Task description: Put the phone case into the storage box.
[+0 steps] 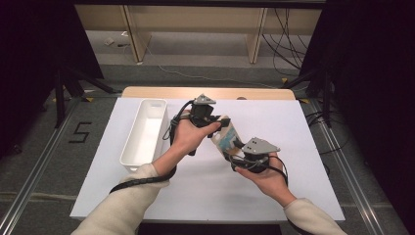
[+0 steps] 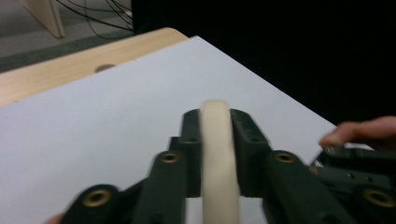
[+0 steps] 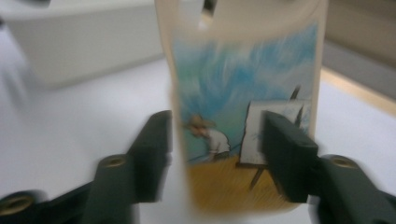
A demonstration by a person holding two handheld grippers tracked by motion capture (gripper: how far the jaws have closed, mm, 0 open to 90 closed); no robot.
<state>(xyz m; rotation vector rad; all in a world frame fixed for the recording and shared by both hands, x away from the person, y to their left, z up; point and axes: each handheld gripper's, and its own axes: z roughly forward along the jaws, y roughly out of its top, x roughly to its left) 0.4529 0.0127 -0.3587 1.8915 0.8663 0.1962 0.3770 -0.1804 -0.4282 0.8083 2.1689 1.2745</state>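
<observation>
Surface: white sheet (image 1: 205,186) over a wooden table (image 1: 205,92), dark surround, cables on the floor beyond.
Bin: white oblong bin (image 1: 145,134) stands at the left of the sheet, apart from both hands.
Thing in hand: a phone case (image 1: 226,138), cream-rimmed with a painted scene of sky, field and easel, held in the air between the two grippers above the middle of the sheet.
Left gripper (image 2: 215,140): jaws closed tight on the case's cream edge, pads pressing both sides of the rim.
Right gripper (image 3: 217,154): jaws stand either side of the printed face; the far pad looks to overlap it, the near pad seems just off it, blurred, so a firm grip is doubtful.
Why held so: judged a hand-over or re-grip, one end pinned while the other is taken.
Left hand (image 1: 188,137): reaches forward, wrist angled inward.
Right hand (image 1: 259,171): lower, palm under its gripper, pointing up toward the case.
</observation>
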